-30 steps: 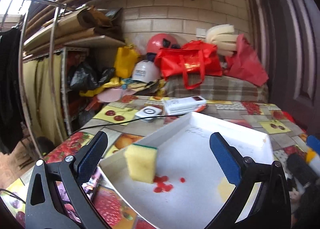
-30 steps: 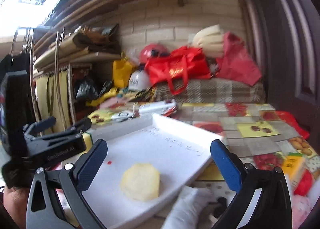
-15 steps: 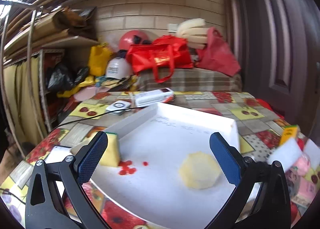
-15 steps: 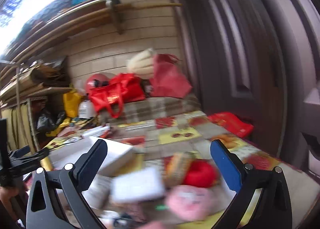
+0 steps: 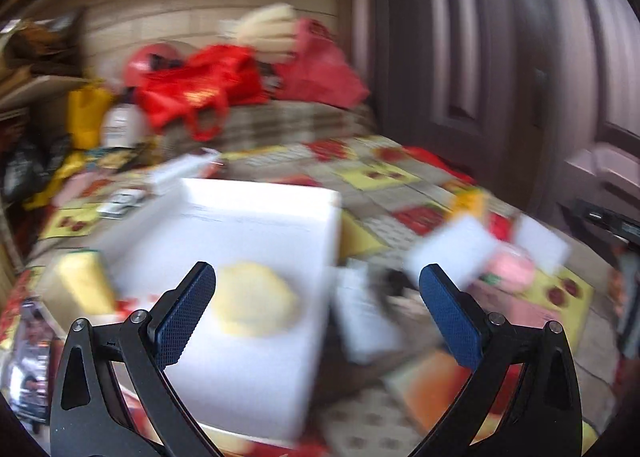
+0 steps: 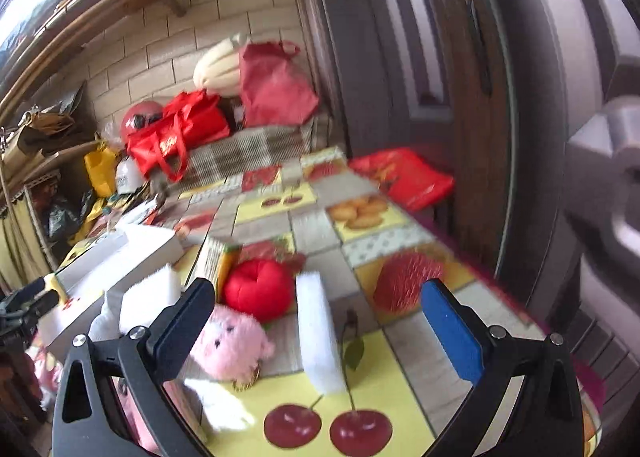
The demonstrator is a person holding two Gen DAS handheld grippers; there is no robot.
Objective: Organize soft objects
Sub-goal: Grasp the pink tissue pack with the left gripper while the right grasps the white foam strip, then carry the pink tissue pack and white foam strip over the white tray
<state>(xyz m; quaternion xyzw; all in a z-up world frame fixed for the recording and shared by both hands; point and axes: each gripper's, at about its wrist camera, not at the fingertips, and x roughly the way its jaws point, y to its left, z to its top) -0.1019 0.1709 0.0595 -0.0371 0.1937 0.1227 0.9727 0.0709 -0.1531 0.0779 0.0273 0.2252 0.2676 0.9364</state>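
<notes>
Both tongs spread wide, nothing held. Left tongs hang over the near edge of the white tray, which fills the lower left of the left wrist frame. Two things already in the tray: a round pale yellow sponge between the left fingers' line of sight, and a yellow block sponge at the tray's left side. Frame is badly smeared, so the small white pieces right of the tray are hard to name.

Right tongs point at the pile left on the desk: pink plush toy at lower centre-left, red plush apple just behind it, a white foam block standing on edge beside them, another white foam piece at left near the tray corner.

Progress: roughly two items sorted, at least four soft items still loose on the desk. Likely next pick is the foam block or the pink toy, both nearest the right tongs.
</notes>
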